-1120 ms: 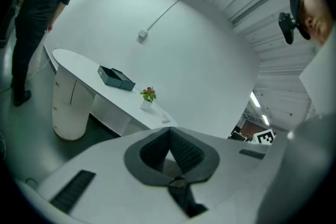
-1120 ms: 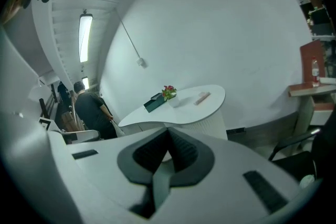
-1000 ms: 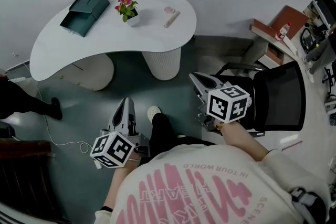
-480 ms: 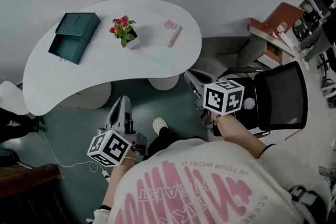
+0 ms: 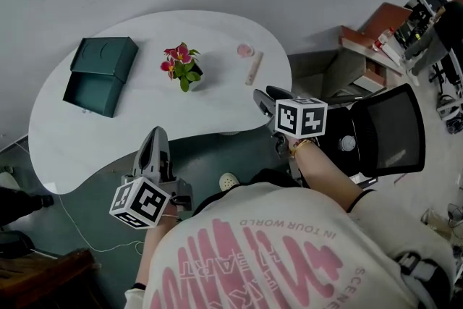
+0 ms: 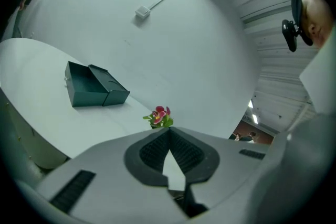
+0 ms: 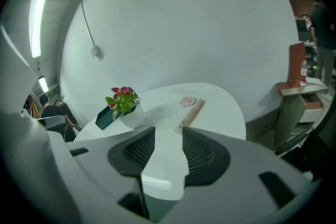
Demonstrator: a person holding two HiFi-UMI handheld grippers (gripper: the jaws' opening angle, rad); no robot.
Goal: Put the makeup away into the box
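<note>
A white, kidney-shaped worktop (image 5: 137, 130) carries everything. At its left end sits a dark green box (image 5: 98, 76) with its lid thrown open. Near the middle stands a small white pot of pink flowers (image 5: 182, 67). The makeup lies toward the right end, well apart from the box: a round pink compact (image 5: 245, 50) and, just beside it, a slim pinkish tube (image 5: 254, 67) lying flat. The left tongs (image 6: 169, 130) are clenched with their tips meeting and nothing between them, held off the near edge of the worktop and pointing toward the flowers and the box. The right tongs (image 7: 168, 132) have just been opening; the jaws stand apart with only bare worktop showing between them, and they point at the tube from the near right edge without touching it. A black office chair (image 5: 391, 134) stands to the person's right.
</note>
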